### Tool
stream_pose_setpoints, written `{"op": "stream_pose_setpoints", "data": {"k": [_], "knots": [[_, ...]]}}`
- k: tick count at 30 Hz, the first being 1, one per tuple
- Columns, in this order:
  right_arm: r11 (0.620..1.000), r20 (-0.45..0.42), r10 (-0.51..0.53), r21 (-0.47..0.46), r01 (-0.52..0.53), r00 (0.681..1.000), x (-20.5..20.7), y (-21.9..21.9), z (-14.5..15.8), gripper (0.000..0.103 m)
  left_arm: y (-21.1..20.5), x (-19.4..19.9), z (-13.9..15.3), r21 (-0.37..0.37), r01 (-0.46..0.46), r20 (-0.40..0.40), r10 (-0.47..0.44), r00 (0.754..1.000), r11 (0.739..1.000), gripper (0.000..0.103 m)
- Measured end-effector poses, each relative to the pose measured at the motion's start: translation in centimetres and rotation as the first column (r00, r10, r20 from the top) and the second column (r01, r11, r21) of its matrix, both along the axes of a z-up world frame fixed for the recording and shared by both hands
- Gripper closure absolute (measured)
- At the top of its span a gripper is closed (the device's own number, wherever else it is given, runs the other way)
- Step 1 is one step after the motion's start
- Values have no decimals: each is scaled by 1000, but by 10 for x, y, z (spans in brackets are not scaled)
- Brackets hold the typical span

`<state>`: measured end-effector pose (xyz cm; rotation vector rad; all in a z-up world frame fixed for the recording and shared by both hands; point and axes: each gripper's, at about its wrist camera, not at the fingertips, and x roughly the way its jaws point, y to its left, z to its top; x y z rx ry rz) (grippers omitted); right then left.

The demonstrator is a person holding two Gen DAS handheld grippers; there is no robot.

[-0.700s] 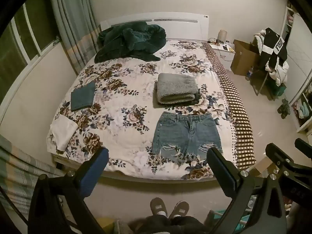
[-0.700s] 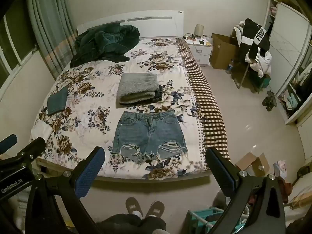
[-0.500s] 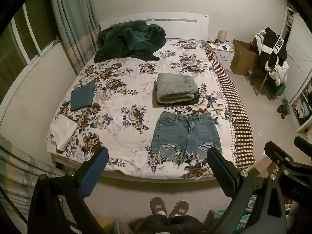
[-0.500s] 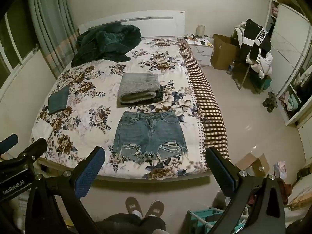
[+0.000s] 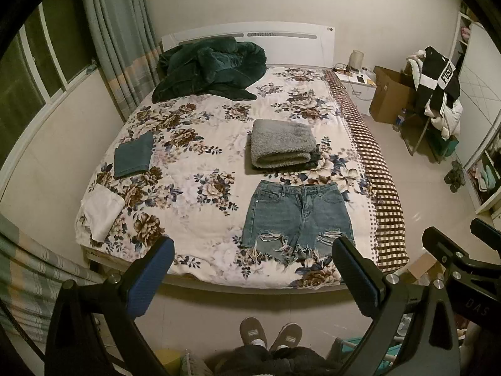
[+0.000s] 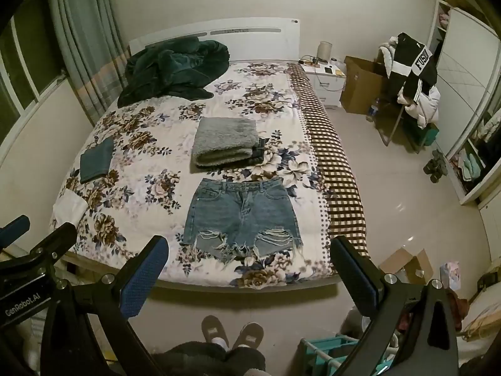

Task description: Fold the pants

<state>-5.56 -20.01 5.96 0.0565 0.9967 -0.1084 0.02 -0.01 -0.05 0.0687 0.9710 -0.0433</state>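
The denim shorts (image 5: pixel 298 217) (image 6: pixel 242 214) are seen flat on the floral bedspread (image 5: pixel 200 188) (image 6: pixel 150 169), beyond and between the widely spread, empty fingers of the left gripper (image 5: pixel 252 269) and right gripper (image 6: pixel 247 266), above a tiled floor (image 6: pixel 391 188).

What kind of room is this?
A bedroom, most likely. There is a big bed with a flowery cover, a white nightstand beside it, and denim shorts laid flat on the bed near a folded grey blanket.
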Motion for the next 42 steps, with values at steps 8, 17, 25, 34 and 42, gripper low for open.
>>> {"op": "stream_pose_setpoints", "data": {"k": [8, 17, 25, 34, 42], "knots": [[1000, 0, 0, 0, 0, 1000, 0, 0, 0, 0, 0, 0, 0, -3, -1, 2, 1, 1000, 1000, 0], [1000, 2, 1, -2, -1, 1000, 0, 0, 0, 0, 0, 0, 0, -3, 1, 4, -1, 1000, 1000, 0], [1000, 3, 1, 1, -1, 1000, 0, 0, 0, 0, 0, 0, 0, -4, -1, 5, 1, 1000, 1000, 0], [1000, 3, 4, 3, -4, 1000, 0, 0, 0, 0, 0, 0, 0, -4, -1, 9, 1, 1000, 1000, 0], [1000, 4, 3, 3, -3, 1000, 0, 0, 0, 0, 0, 0, 0, -3, 0, 11, 0, 1000, 1000, 0]]}}
